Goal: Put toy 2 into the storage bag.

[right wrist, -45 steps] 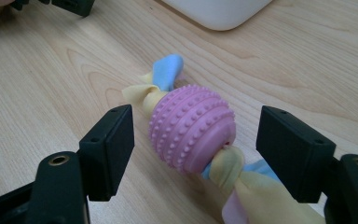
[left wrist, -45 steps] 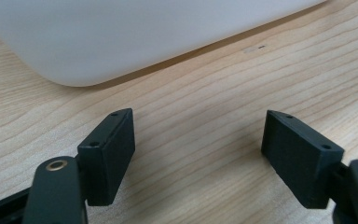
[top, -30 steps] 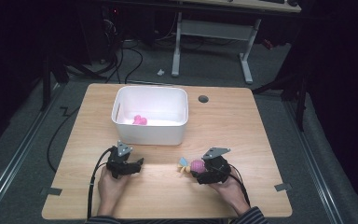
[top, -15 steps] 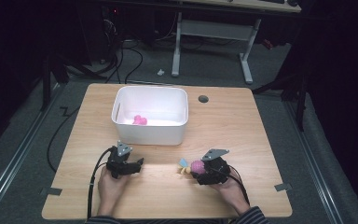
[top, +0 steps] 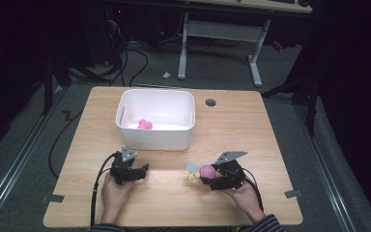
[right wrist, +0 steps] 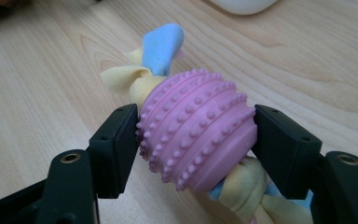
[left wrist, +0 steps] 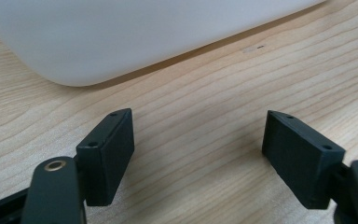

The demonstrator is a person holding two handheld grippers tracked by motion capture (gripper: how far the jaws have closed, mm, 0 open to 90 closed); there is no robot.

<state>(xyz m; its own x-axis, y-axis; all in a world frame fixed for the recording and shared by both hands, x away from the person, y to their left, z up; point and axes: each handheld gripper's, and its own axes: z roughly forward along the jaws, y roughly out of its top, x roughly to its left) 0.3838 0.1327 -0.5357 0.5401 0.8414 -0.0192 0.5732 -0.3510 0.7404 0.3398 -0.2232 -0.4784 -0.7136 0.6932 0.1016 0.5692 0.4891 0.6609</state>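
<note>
A pink studded ball toy [right wrist: 198, 128] with yellow and blue cloth strips knotted through it lies at the table's front right [top: 206, 171]. My right gripper [right wrist: 196, 140] has just been closing and is now shut on it, both pads pressed against the ball's sides [top: 204, 175]. My left gripper [left wrist: 198, 156] rests open on the wood at the front left [top: 140, 169], nothing between its jaws, just short of the white bin [left wrist: 121, 37]. The bin [top: 154, 137] holds another small pink toy [top: 145, 124].
The wooden table [top: 251, 130] has a round cable hole [top: 210, 102] behind the bin's right corner. Tape marks sit at the front corners [top: 52, 197]. Cables trail from both grippers toward the person's hands at the front edge.
</note>
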